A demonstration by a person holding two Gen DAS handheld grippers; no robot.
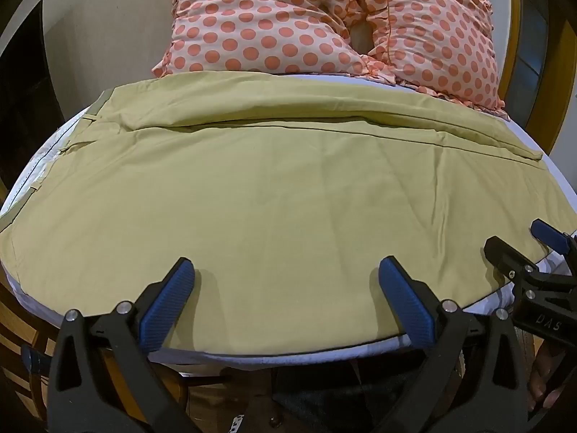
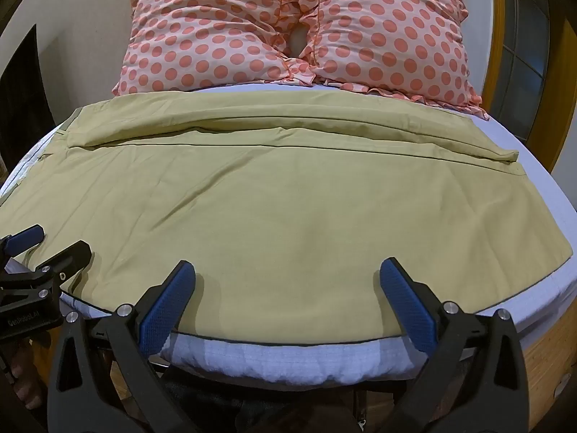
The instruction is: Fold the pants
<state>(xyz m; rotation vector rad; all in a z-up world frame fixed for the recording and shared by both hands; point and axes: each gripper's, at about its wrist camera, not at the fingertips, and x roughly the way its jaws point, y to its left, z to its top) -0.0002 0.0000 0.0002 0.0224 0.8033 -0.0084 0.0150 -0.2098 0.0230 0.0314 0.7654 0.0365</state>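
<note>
Olive-tan pants (image 1: pixel 274 195) lie flat across the bed, waistband at the left, leg ends at the right; one leg lies behind the other along a lengthwise seam. They also fill the right wrist view (image 2: pixel 274 209). My left gripper (image 1: pixel 286 270) is open, its blue pads just above the near edge of the pants. My right gripper (image 2: pixel 287 272) is open over the same near edge, further right. The right gripper shows at the left wrist view's right edge (image 1: pixel 519 238), and the left gripper at the right wrist view's left edge (image 2: pixel 57 240). Neither holds anything.
Two pink pillows with orange dots (image 1: pixel 324 21) (image 2: pixel 288 29) lean at the head of the bed behind the pants. The white mattress sheet (image 2: pixel 288 361) shows along the near edge. A wooden frame (image 2: pixel 548 353) runs at the right. Wooden floor lies below.
</note>
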